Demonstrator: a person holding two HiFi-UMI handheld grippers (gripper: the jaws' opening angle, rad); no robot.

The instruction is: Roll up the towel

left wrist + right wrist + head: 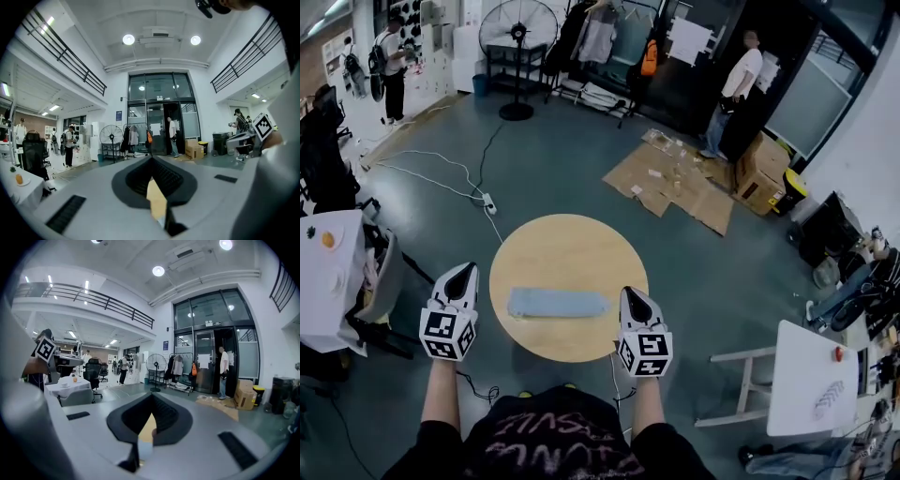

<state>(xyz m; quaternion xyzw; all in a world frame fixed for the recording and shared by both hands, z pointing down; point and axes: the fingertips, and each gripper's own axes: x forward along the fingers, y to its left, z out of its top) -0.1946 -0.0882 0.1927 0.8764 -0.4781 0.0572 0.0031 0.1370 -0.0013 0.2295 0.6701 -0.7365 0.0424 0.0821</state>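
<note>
- Towel [558, 303]: a light blue cloth folded into a long flat rectangle. It lies unrolled on the round, light wooden worktop [572, 246], between the two hand-held grippers.
- Left hand-held gripper [460, 275]: a white body with a black tip and a cube of square markers. In the head view it is held off the worktop's left edge, with the towel's left end to its right and clear of it.
- In the left gripper view the left hand-held gripper [152, 163] has its jaws pressed together with nothing gripped. Only a thin tan sliver of worktop shows below the point where they meet.
- Right hand-held gripper [635, 302]: it sits at the near right edge of the worktop, with the towel's right end just to its left. Whether they touch cannot be told.
- In the right gripper view the right hand-held gripper [152, 400] also has its jaws fully together and holds nothing.
- Far beyond both hand-held grippers, a black pedestal fan [517, 45] stands on the grey floor [572, 159].
- Flattened brown cardboard sheets [675, 180] lie on that floor beyond the right hand-held gripper.
</note>
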